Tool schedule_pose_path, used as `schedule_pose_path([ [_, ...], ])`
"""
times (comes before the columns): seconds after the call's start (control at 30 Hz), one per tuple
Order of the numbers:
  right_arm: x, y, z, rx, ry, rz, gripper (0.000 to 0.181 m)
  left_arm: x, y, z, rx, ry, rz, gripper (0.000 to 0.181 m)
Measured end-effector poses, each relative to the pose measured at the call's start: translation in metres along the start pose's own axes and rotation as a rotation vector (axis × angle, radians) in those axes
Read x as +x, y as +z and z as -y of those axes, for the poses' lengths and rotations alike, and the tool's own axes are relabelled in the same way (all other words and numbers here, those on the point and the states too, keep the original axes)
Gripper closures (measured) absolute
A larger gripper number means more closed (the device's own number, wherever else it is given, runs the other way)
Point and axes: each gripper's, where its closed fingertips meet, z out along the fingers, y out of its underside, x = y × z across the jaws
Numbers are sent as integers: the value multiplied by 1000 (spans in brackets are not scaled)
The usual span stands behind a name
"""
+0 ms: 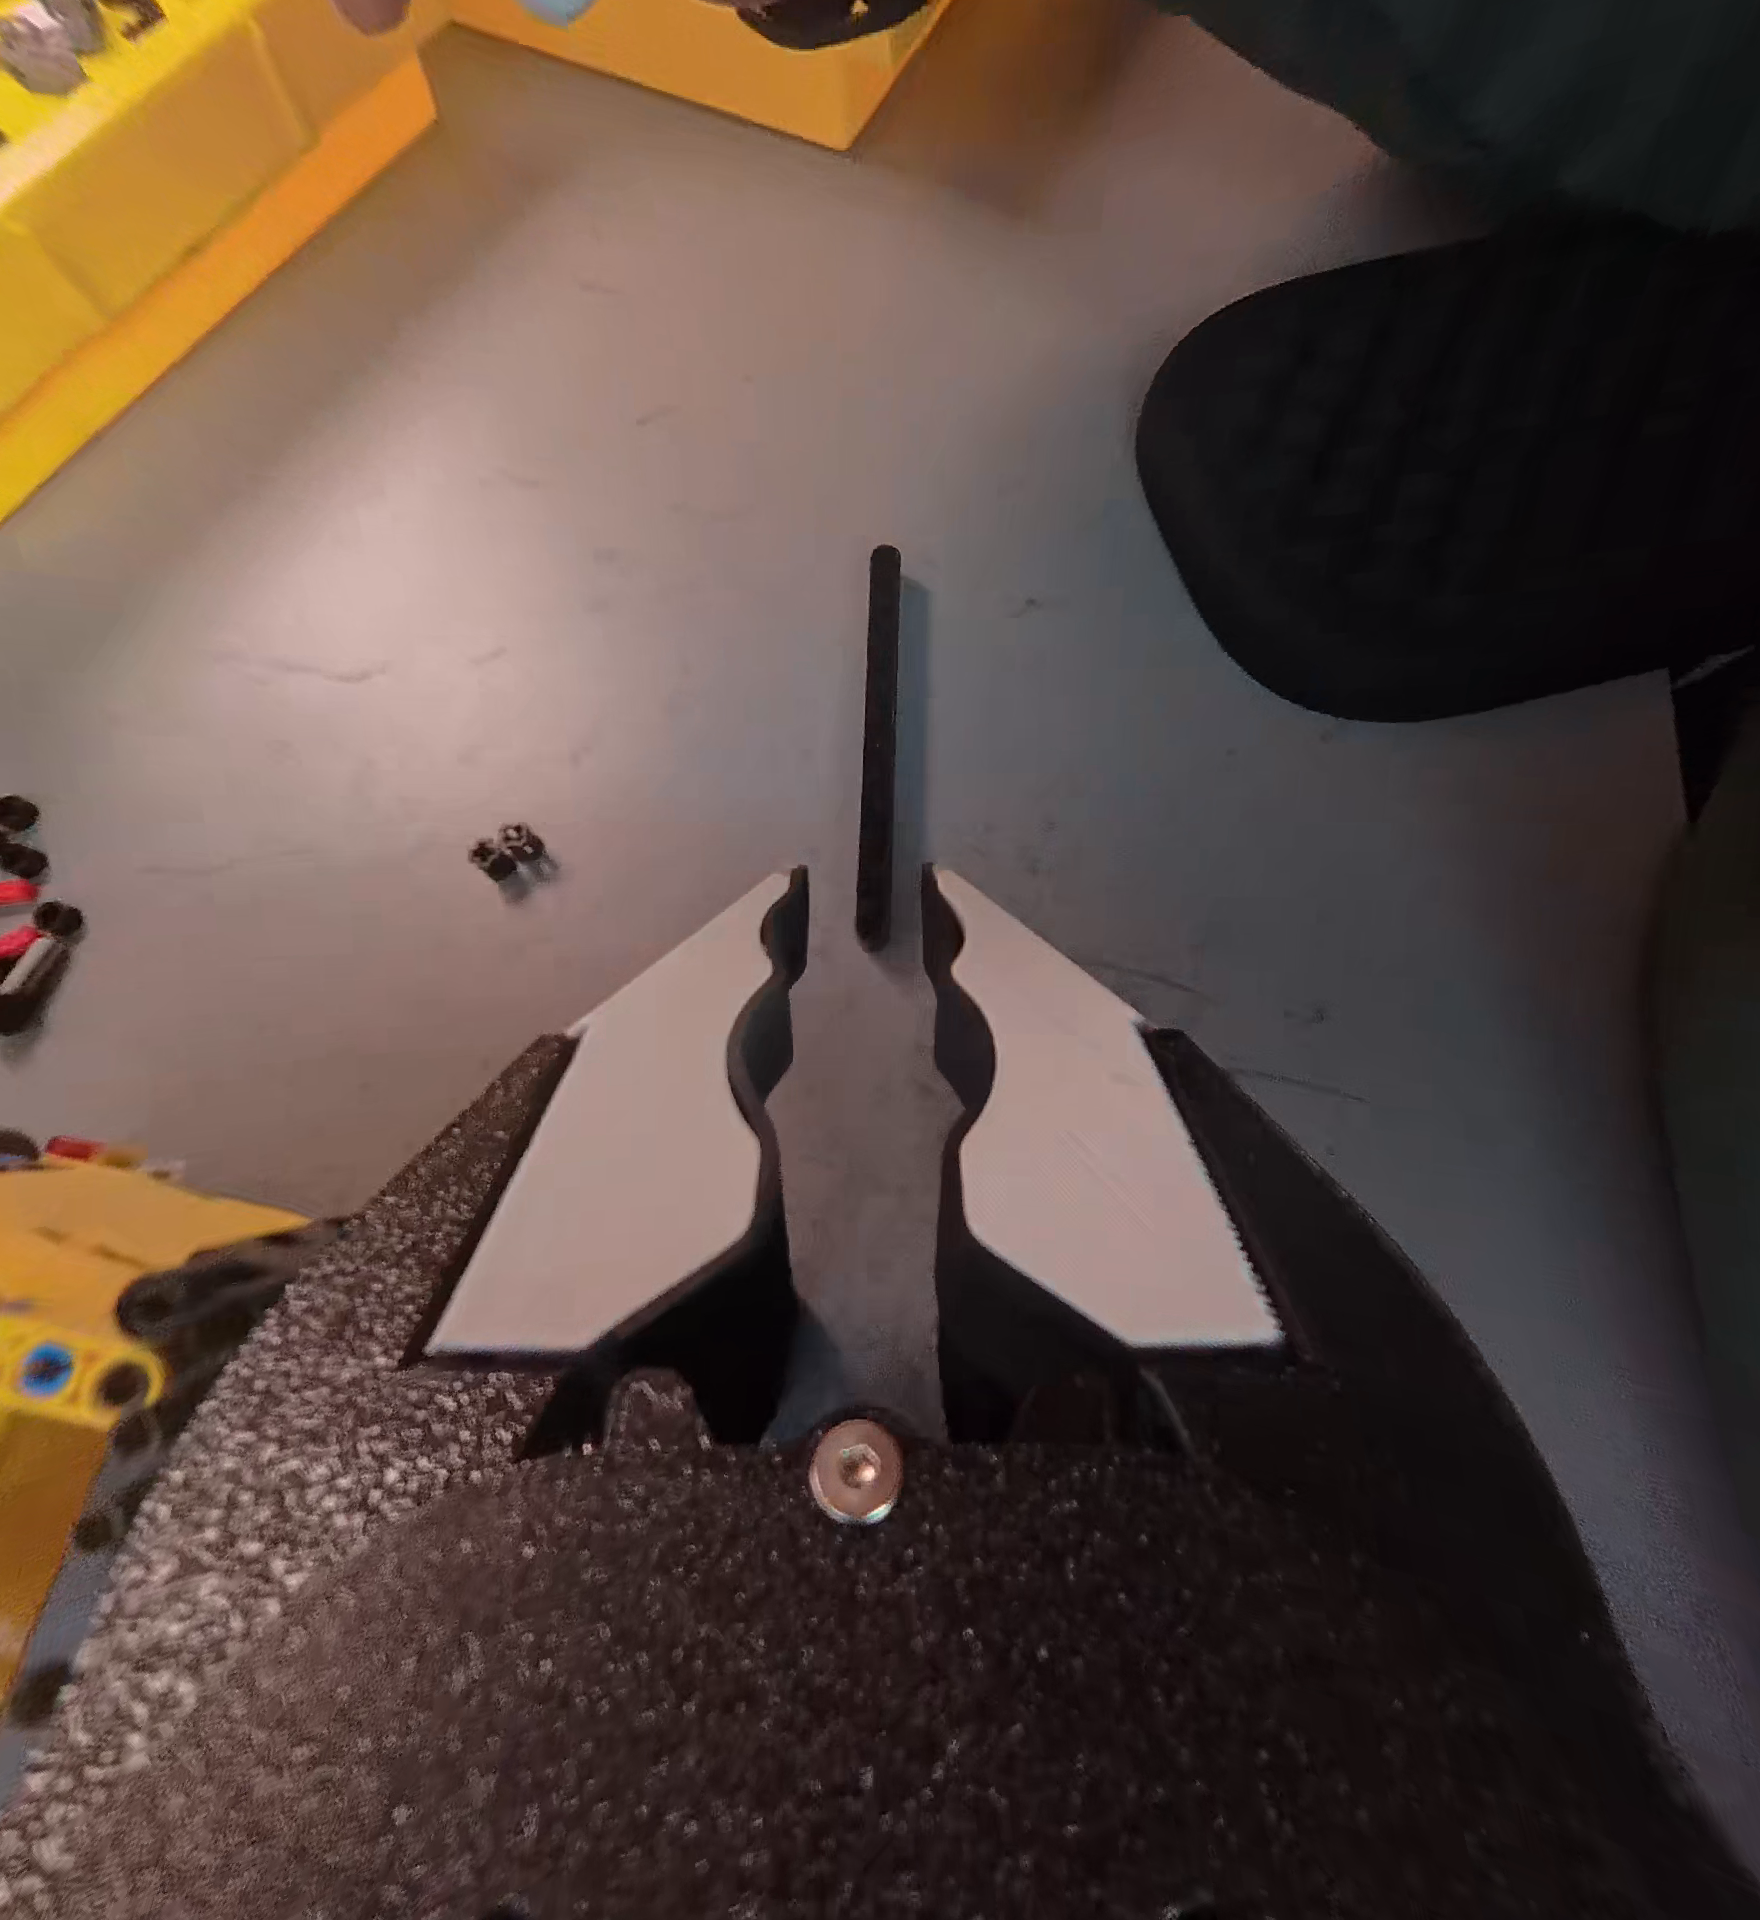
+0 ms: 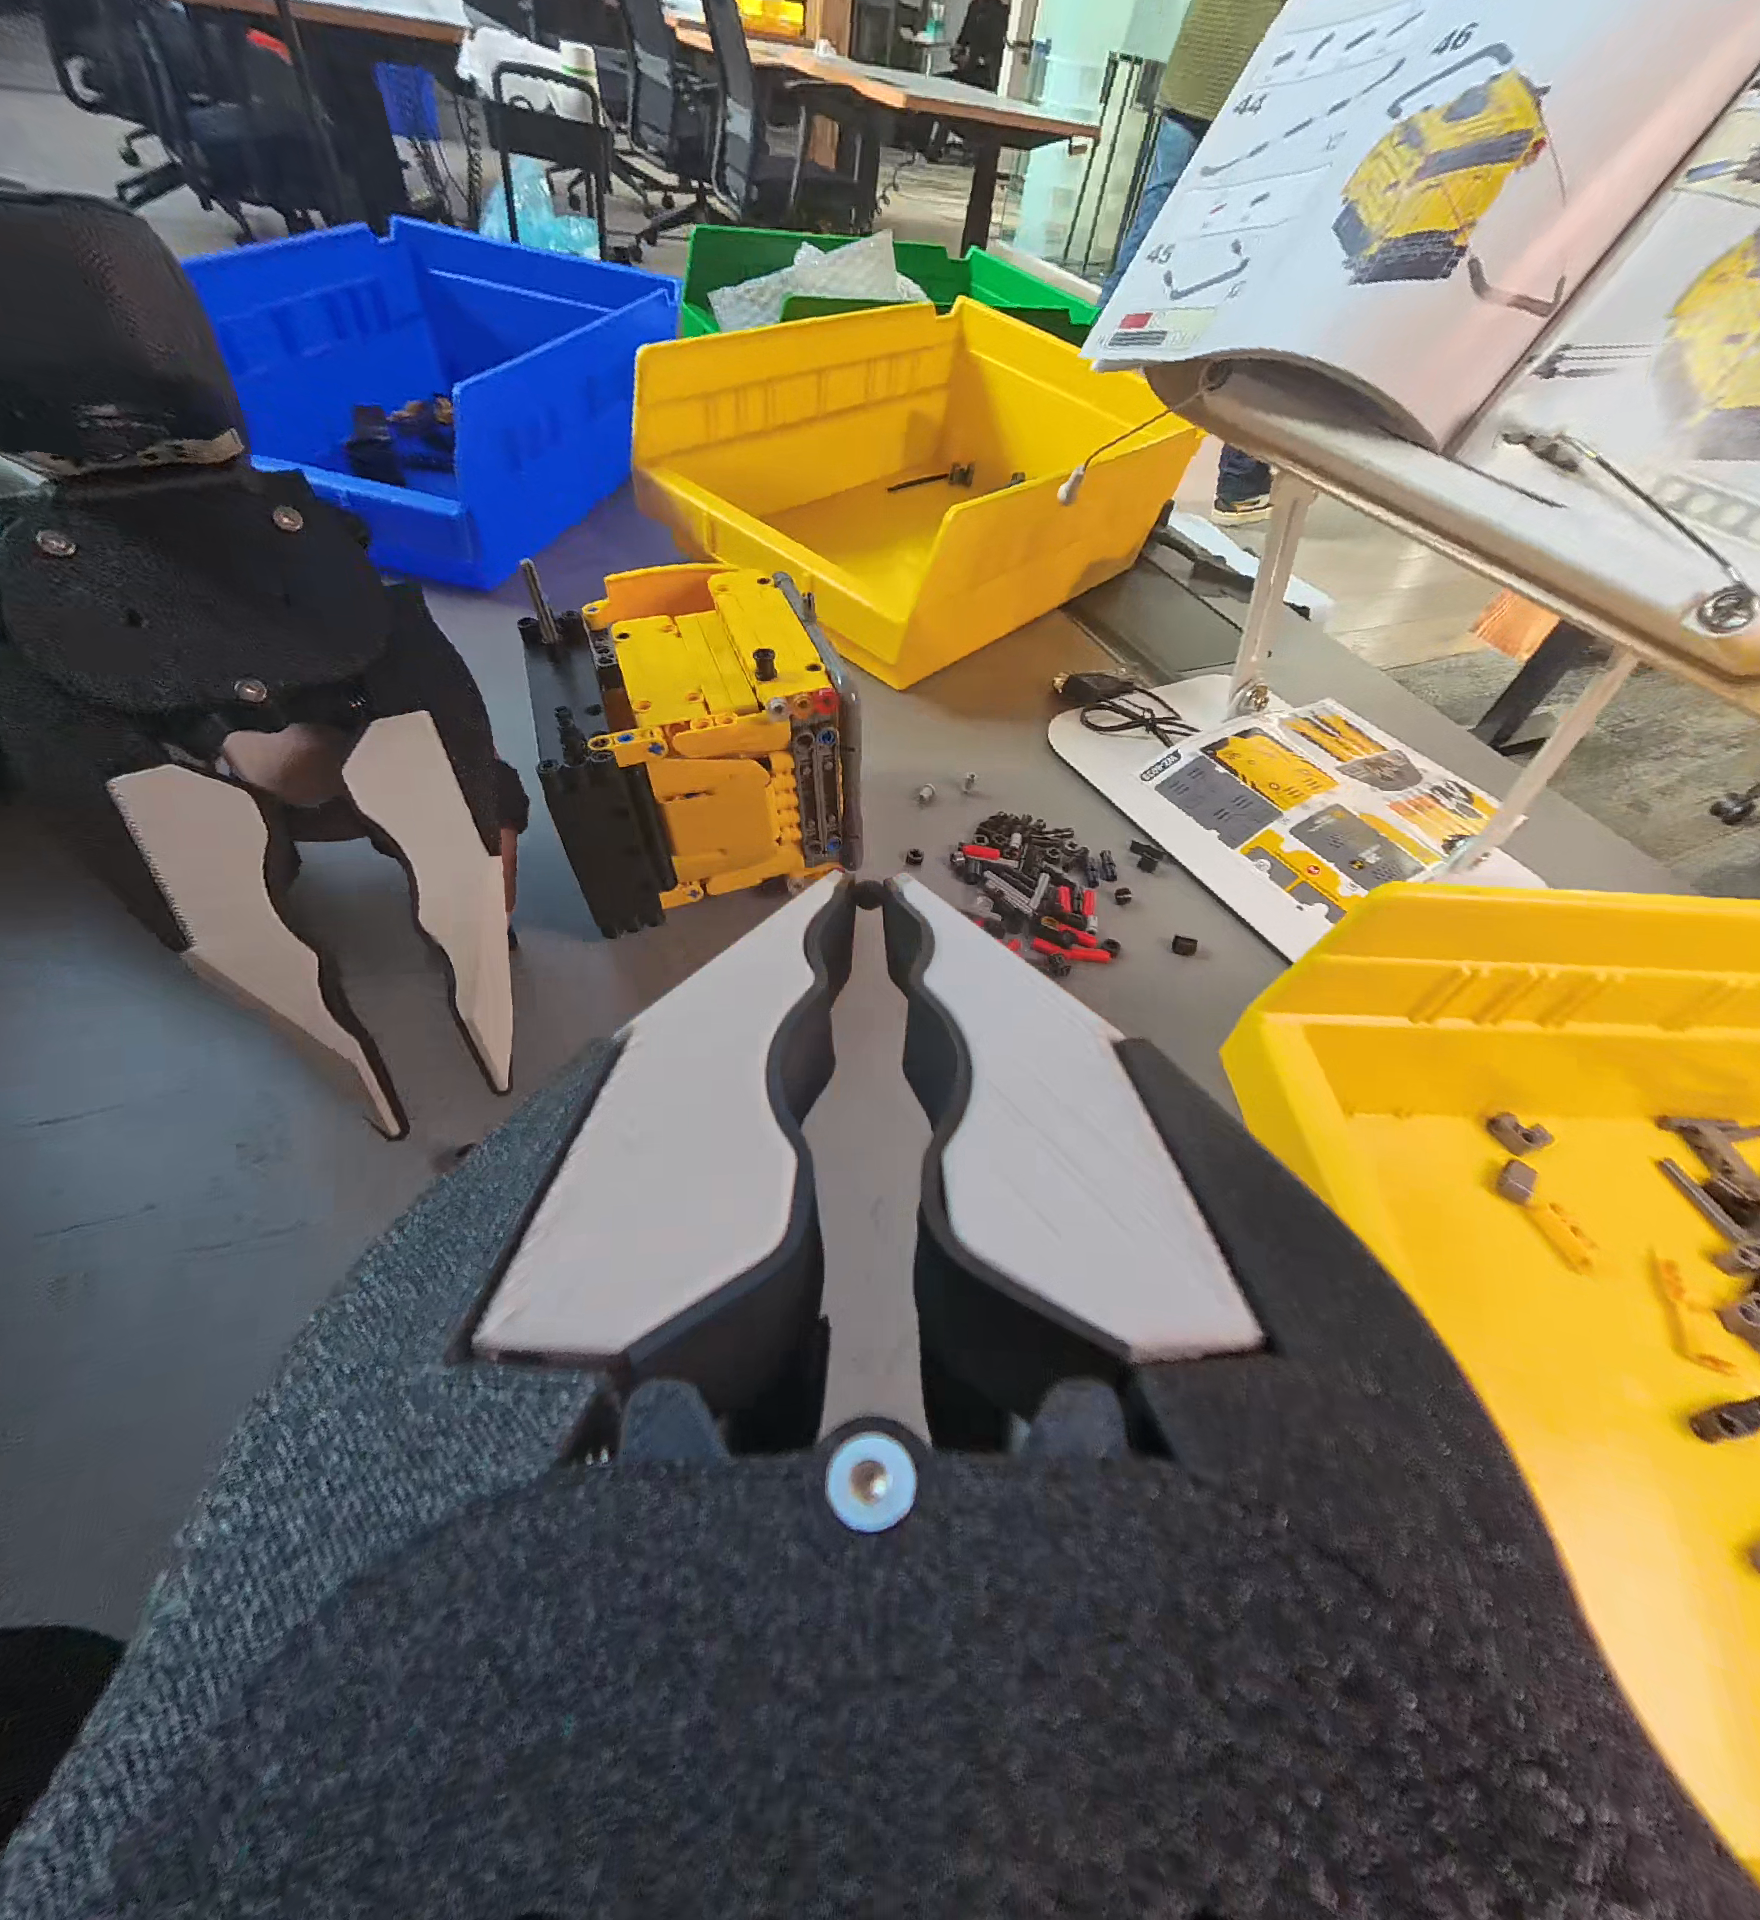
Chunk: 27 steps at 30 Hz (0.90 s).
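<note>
A: What is the left gripper [image 1: 863, 883] at?
B: Its fingers stand released over a black rod [image 1: 880, 743] lying on the grey surface [image 1: 543, 623], tips astride the near end.
A: And the right gripper [image 2: 868, 894]?
B: Clenched on a small black piece [image 2: 868, 896]. A yellow-and-black brick model [image 2: 710, 743] stands ahead, loose pins [image 2: 1037, 883] beside it, three yellow bins around.

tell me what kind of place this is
Probably an open-plan office used as a toy-brick assembly station: desks and office chairs behind, coloured parts bins such as the yellow bin, and an instruction booklet propped above a half-built yellow model.
</note>
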Motion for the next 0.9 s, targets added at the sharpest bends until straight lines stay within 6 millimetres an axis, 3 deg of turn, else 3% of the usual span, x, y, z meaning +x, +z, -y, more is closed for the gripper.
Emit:
schedule_pose_path([
  [0.17, -14, 6, -20, -60, -32, 38, 176, 3, 28, -4, -128, 12, -36, 161],
  [0.27, -23, 2, -28, -88, -29, 93, 176, 2, 34, -12, -175, 54, -20, 175],
  [0.57, -75, -39, -68, -369, -196, 348, 177, 7, 6, -36, -231, 95, -30, 175],
  [0.7, -91, -38, -84, -482, -241, 420, 177, 8, 6, -36, -211, 102, -44, 175],
  [0.9, -99, -35, -101, -621, -283, 473, 177, 8, 5, -36, -191, 115, -44, 175],
])
